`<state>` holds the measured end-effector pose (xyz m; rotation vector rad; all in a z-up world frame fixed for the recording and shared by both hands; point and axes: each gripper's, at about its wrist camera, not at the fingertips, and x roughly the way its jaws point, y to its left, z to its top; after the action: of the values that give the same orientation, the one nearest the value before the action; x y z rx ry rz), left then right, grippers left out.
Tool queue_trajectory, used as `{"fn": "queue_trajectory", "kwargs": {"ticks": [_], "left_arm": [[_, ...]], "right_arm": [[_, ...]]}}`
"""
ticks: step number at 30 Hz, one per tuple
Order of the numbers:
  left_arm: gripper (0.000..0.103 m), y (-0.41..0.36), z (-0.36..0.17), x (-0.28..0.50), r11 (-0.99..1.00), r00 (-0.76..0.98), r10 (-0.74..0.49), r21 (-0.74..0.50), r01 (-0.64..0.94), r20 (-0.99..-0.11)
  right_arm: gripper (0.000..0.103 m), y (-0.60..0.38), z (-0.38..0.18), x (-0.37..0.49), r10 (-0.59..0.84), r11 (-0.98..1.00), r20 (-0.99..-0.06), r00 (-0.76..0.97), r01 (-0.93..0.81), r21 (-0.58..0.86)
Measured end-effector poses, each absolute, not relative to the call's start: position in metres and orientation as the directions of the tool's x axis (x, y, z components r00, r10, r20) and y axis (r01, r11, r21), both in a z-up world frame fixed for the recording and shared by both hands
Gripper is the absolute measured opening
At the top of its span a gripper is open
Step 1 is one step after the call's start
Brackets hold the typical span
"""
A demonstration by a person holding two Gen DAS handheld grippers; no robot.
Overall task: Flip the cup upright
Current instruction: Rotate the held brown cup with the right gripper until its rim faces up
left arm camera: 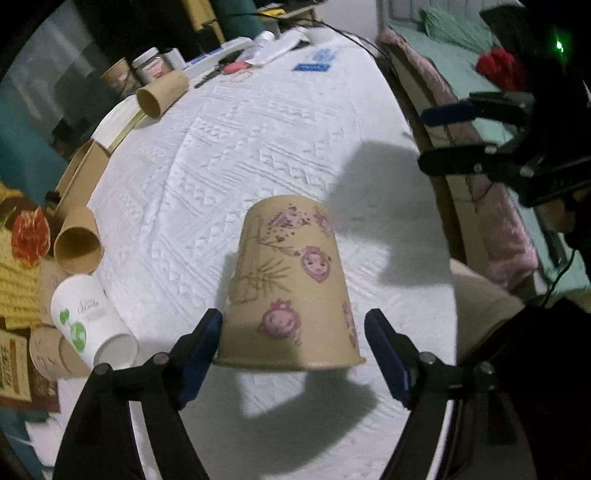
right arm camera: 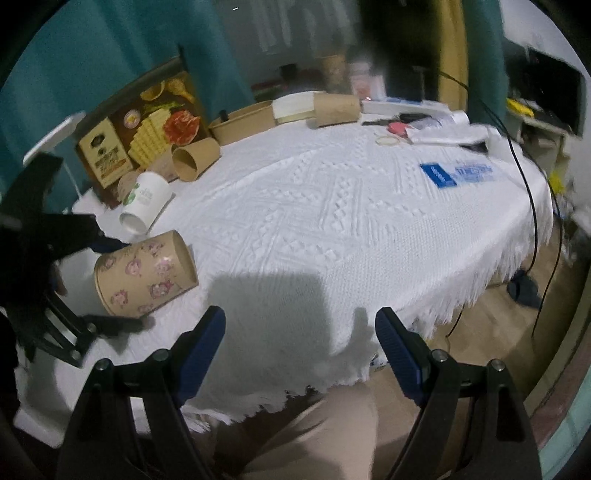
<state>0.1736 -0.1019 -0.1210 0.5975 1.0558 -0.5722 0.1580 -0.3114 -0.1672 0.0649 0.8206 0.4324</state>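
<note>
Left wrist view: the left gripper [left arm camera: 293, 343] has its blue pads spread wide, one on either side of the brown paper cup [left arm camera: 291, 284]. The left pad sits right at the cup's wall near the rim; the right pad stands clear of it, so nothing is clamped. The cup is mouth-down, base up and tipped away, pink cartoon faces on its side, over the white embossed tablecloth [left arm camera: 229, 155], which carries hard shadows. Along the left edge lie a white cup with a green print [left arm camera: 92, 325] and brown cups on their sides [left arm camera: 77, 243]. Far end: papers, jars, clutter. To the right, a bed with a green cover [left arm camera: 454, 26]. The right gripper [left arm camera: 443, 136] hangs at upper right.

Right wrist view: the right gripper [right arm camera: 300, 354] is wide open and has hold of nothing, hovering over the fringed near edge of the tablecloth [right arm camera: 332, 221]. The cup [right arm camera: 144, 275] shows at left, tilted, between the dark fingers of the left gripper [right arm camera: 110, 284]. A printed box [right arm camera: 144, 133] leans at the back left against teal curtains [right arm camera: 92, 55]. A black cable [right arm camera: 532, 206] drops off the right side towards the wooden floor [right arm camera: 524, 332].
</note>
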Motion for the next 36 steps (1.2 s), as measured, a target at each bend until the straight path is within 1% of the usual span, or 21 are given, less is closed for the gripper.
{"fn": "queue_trajectory", "kwargs": {"ticks": [4,5,7,10,11,13,15,16,18,22,24,26,28,36], "left_arm": [[0.079,-0.094,-0.104,0.154,0.768,0.426,-0.166,0.154,0.622,-0.889],[0.079,-0.089,-0.098,0.148,0.781,0.439,-0.176,0.146,0.607,-0.881],[0.079,-0.078,-0.089,0.137,0.814,0.464,-0.198,0.12,0.569,-0.863],[0.079,-0.052,-0.081,0.117,0.864,0.493,-0.26,0.028,0.503,-0.83],[0.079,-0.039,-0.081,0.112,0.893,0.507,-0.274,-0.021,0.449,-0.817],[0.079,-0.019,-0.082,0.1,0.925,0.531,-0.294,-0.097,0.368,-0.795],[0.079,0.007,-0.087,0.083,0.944,0.562,-0.317,-0.199,0.262,-0.764],[0.079,0.018,-0.09,0.074,0.946,0.576,-0.325,-0.249,0.209,-0.75],[0.079,0.033,-0.093,0.058,0.944,0.607,-0.319,-0.299,0.138,-0.728],[0.079,0.043,-0.097,0.036,0.961,0.662,-0.223,-0.275,0.026,-0.715],[0.079,0.05,-0.102,0.032,0.952,0.676,-0.22,-0.305,-0.008,-0.703],[0.079,0.052,-0.102,0.031,0.938,0.688,-0.232,-0.347,-0.03,-0.687],[0.079,0.054,-0.103,0.03,0.932,0.693,-0.235,-0.361,-0.039,-0.681],[0.079,0.064,-0.104,0.025,0.925,0.712,-0.242,-0.379,-0.036,-0.659]], "right_arm": [[0.081,-0.297,-0.154,0.162,0.398,0.871,-0.712,0.579,-0.481,0.096],[0.081,-0.289,-0.146,0.163,0.414,0.835,-0.717,0.561,-0.547,0.054],[0.081,-0.277,-0.138,0.163,0.439,0.781,-0.723,0.534,-0.624,0.013],[0.081,-0.257,-0.126,0.169,0.533,0.638,-0.744,0.402,-0.769,0.042],[0.081,-0.247,-0.121,0.17,0.547,0.574,-0.754,0.364,-0.819,0.021],[0.081,-0.228,-0.114,0.17,0.523,0.486,-0.775,0.355,-0.871,-0.072],[0.081,-0.209,-0.108,0.167,0.497,0.398,-0.793,0.353,-0.904,-0.154],[0.081,-0.2,-0.105,0.166,0.486,0.354,-0.801,0.35,-0.917,-0.185],[0.081,-0.179,-0.1,0.162,0.45,0.233,-0.827,0.336,-0.939,-0.254],[0.081,-0.148,-0.105,0.159,0.36,0.066,-0.869,0.339,-0.938,-0.339],[0.081,-0.132,-0.109,0.161,0.316,0.004,-0.886,0.338,-0.935,-0.355],[0.081,-0.119,-0.113,0.16,0.275,-0.061,-0.9,0.338,-0.928,-0.367],[0.081,-0.11,-0.118,0.159,0.244,-0.106,-0.909,0.338,-0.922,-0.371],[0.081,-0.076,-0.133,0.141,0.109,-0.313,-0.936,0.336,-0.882,-0.353]]}}
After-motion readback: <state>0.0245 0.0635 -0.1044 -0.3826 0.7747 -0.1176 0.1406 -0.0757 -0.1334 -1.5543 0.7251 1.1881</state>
